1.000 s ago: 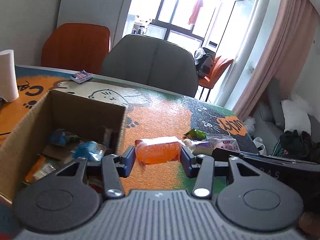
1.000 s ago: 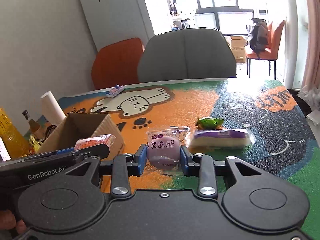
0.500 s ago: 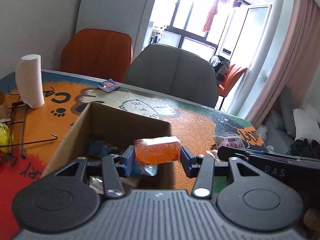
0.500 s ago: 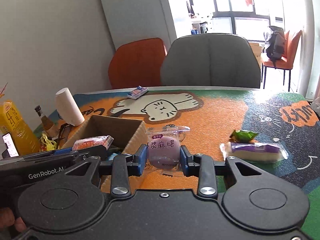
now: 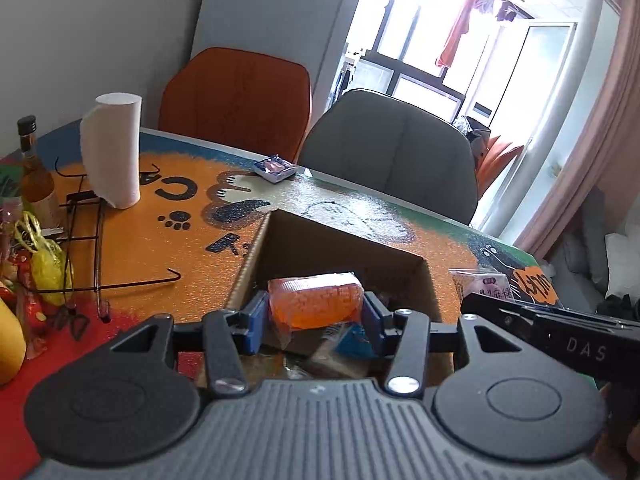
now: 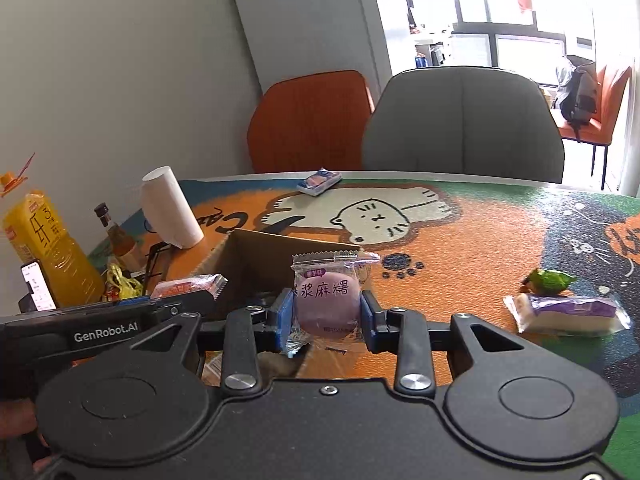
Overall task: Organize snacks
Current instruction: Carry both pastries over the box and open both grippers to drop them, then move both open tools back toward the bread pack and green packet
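While a second ago beside it, orange snack (image 5: pixel 316 298) now hangs over box (image 5: pixel 344 242).

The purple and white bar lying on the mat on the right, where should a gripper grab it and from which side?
Grip the purple and white bar across its narrow width near the middle, coming down from above. It lies flat on the mat with its long axis running left to right, so fingers on the long front and back edges should span it; the crimped ends would likely slip. The green wrapper sits just behind.
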The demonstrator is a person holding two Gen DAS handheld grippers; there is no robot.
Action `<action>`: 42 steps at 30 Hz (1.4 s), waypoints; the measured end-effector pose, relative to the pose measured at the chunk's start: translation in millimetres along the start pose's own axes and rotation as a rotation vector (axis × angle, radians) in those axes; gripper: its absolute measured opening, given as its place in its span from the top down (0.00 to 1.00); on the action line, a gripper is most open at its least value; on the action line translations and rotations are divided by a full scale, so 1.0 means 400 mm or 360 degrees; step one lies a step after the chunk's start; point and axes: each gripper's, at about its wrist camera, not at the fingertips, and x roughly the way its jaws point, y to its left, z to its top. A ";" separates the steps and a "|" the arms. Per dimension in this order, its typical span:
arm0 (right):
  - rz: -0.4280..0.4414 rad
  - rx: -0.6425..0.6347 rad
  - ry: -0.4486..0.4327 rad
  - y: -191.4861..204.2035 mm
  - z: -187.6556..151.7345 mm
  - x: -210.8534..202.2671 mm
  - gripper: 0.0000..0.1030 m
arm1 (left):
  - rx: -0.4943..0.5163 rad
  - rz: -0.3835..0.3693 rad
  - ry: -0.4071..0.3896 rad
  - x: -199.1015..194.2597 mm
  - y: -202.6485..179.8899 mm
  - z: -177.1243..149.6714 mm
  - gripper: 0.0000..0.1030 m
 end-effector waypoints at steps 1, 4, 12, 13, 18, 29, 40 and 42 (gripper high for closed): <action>0.0007 -0.0005 0.0002 0.007 0.001 0.003 0.68 | -0.0019 0.0004 -0.0013 -0.002 0.007 0.001 0.52; 0.0026 -0.0019 0.0008 0.027 0.003 0.012 0.68 | -0.0040 0.0022 -0.0059 -0.013 0.021 0.002 0.46; 0.0067 -0.0013 0.0034 0.047 0.002 0.032 0.68 | -0.0076 0.0018 -0.0043 -0.024 0.050 0.002 0.36; 0.0075 -0.0004 0.0036 0.048 0.002 0.035 0.68 | -0.0081 0.0017 -0.0037 -0.024 0.053 0.001 0.35; 0.0100 0.0037 0.0020 0.050 0.018 0.051 0.68 | -0.0081 0.0028 -0.0041 -0.034 0.059 -0.001 0.31; 0.0121 0.0141 -0.0027 0.016 0.019 0.024 0.37 | -0.0087 0.0031 -0.0011 -0.031 0.057 -0.004 0.20; 0.0030 0.0212 -0.0048 -0.069 -0.014 -0.041 0.24 | -0.0068 0.0052 0.0016 -0.024 0.002 -0.024 0.10; 0.0014 0.0226 -0.0050 -0.087 -0.021 -0.053 0.22 | -0.0069 0.0039 0.0028 -0.025 -0.010 -0.026 0.10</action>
